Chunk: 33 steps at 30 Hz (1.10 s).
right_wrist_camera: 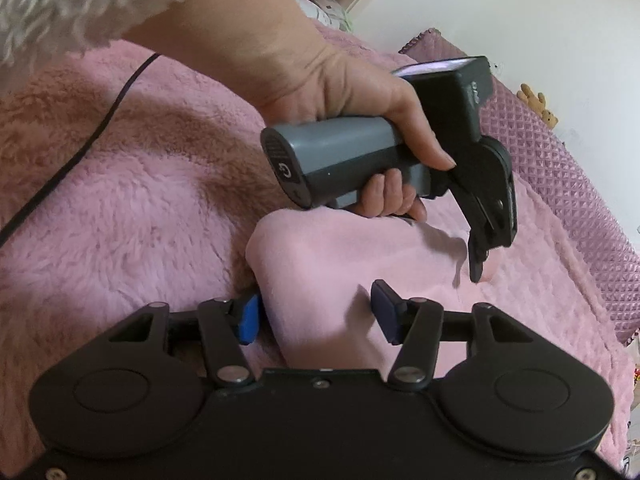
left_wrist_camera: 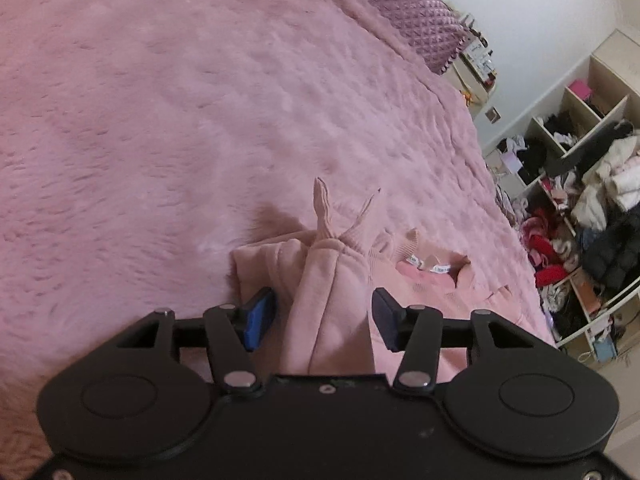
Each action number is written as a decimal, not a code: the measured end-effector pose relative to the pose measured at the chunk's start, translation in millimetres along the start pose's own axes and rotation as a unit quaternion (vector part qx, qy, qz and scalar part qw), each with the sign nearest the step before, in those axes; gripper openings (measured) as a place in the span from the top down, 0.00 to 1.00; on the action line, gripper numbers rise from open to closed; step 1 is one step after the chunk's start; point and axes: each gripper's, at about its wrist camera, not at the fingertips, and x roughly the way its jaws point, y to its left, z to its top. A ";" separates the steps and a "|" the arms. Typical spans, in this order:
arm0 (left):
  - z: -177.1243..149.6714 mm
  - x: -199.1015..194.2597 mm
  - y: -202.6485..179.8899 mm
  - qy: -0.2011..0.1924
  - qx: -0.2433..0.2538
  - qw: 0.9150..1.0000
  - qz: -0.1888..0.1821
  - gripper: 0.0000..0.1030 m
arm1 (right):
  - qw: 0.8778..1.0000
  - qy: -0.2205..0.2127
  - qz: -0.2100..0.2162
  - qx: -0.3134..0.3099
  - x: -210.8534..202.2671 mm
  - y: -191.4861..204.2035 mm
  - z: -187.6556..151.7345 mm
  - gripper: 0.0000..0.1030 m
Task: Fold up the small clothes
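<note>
We see the left hand gripping a grey handle, wrist bent down from a fluffy white sleeve, with the left gripper tilted steeply toward the bed. From the right wrist view its fingers look close together near the cloth, but its own camera shows the left gripper with its 2 blue pads set wide apart, a raised fold of fabric standing between them without either pad clearly pressing it. The right gripper also stands wide, low over the bed, with its left pad just beside a rounded bulge of cloth and its right pad lying over the fabric.

Around us, the pink blanket covers the whole bed, with a purple quilted cover along its far edge. Open shelves crowded with heaped clothes stand past the bed's right side. A black cable trails across the blanket behind the left hand. Nothing lies between either gripper and the cloth.

The pink garment lies on the blanket just ahead of both grippers, partly folded, with a ribbed cuff sticking up and white labels showing at its neck opening. In the right wrist view the garment bulges up between the 2 tools.
</note>
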 end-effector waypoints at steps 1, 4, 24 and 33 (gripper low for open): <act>2.1 0.2 1.5 -0.003 -0.005 1.000 -0.005 0.67 | 1.000 -0.001 0.002 0.003 -0.7 0.3 0.3 0.56; 5.8 -1.9 -1.0 -0.003 0.000 1.000 -0.008 0.78 | 1.000 -0.005 0.012 0.020 -5.6 -4.1 2.0 0.69; 35.9 16.4 -135.6 0.019 -0.057 0.998 0.005 0.82 | 0.975 -0.070 -0.061 0.202 -89.7 -93.0 -16.5 0.80; 24.3 65.3 -217.3 0.031 -0.057 0.998 -0.024 0.82 | 0.957 -0.070 -0.120 0.254 -140.9 -134.1 -64.1 0.81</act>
